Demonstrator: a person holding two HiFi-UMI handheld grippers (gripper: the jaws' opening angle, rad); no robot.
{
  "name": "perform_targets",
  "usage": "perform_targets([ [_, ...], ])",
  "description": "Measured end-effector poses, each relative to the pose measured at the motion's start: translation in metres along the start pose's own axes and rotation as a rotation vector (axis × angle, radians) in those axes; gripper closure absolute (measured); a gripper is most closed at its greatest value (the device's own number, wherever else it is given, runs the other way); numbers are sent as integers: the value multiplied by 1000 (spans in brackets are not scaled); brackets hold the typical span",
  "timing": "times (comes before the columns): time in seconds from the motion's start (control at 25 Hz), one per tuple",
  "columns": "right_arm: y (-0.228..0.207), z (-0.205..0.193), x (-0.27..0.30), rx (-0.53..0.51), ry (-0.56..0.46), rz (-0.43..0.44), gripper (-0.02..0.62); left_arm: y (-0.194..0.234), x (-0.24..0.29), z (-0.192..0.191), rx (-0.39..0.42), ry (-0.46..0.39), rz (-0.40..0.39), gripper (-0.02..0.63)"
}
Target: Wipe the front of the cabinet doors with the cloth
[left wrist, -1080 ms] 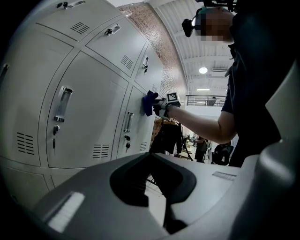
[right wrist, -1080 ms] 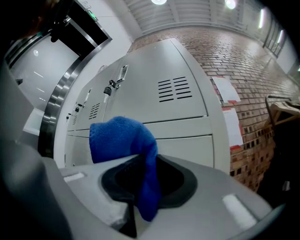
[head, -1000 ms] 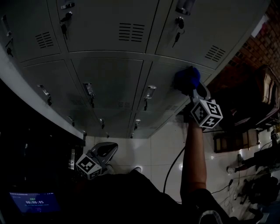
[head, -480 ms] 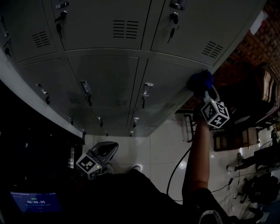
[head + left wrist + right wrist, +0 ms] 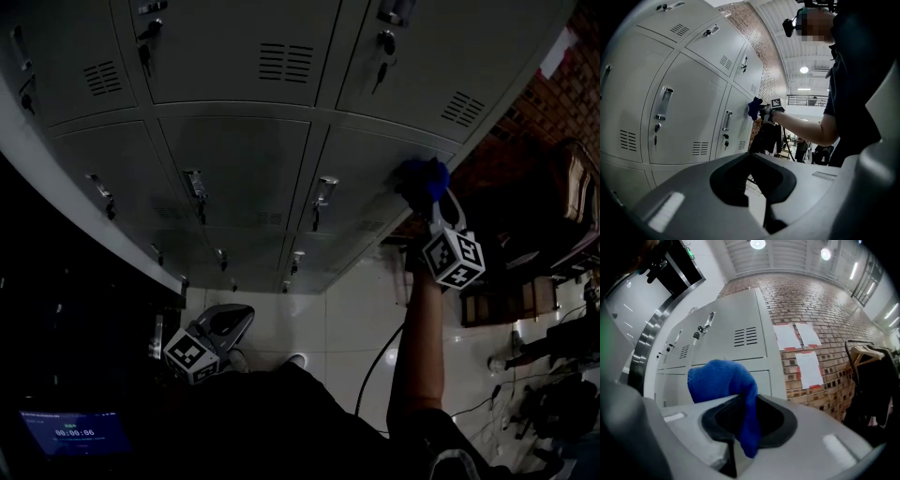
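Holds the left gripper point(image 5: 230, 323) low, jaws together on nothing. Against the cabinet doors point(image 5: 234, 159), at the rightmost door's outer edge, presses the blue cloth point(image 5: 422, 180), with the right gripper point(image 5: 431, 201) clamped on its tail. Looks soft, light and floppy; probably best pinched at a bunched fold. Runs lengthwise along the jaws, wad pointing doorward.

Brick-walled workshop hall, steel lockers point(image 5: 234, 178)

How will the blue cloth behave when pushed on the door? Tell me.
Probably floppy: the blue cloth droops over the right gripper's shut jaws. Likely light: one pinch holds the whole bunch. It should squash against the cabinet door, not skid.
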State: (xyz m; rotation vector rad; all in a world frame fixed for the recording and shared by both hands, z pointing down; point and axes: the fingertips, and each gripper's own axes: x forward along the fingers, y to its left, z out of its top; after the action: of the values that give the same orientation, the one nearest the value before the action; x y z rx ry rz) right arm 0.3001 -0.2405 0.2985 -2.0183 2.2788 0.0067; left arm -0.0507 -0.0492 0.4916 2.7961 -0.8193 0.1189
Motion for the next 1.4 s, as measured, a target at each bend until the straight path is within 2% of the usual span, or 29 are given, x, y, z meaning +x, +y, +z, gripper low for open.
perform_targets([
  [0.32,120,-31,11,-9,56,240,526,6,-13,-4,-6,-1,2,606],
  [0.56,174,-54,35,-4,104,340,526,8,-26,-4,-20,3,15,606],
  [0.76,178,-71,57,9,140,336,526,13,-35,-4,-25,-9,31,606],
  [1.0,174,-73,60,2,139,339,526,13,-36,-5,-23,-9,31,606],
  [1.4,137,-70,53,7,137,282,526,10,-27,-6,-21,6,16,606],
])
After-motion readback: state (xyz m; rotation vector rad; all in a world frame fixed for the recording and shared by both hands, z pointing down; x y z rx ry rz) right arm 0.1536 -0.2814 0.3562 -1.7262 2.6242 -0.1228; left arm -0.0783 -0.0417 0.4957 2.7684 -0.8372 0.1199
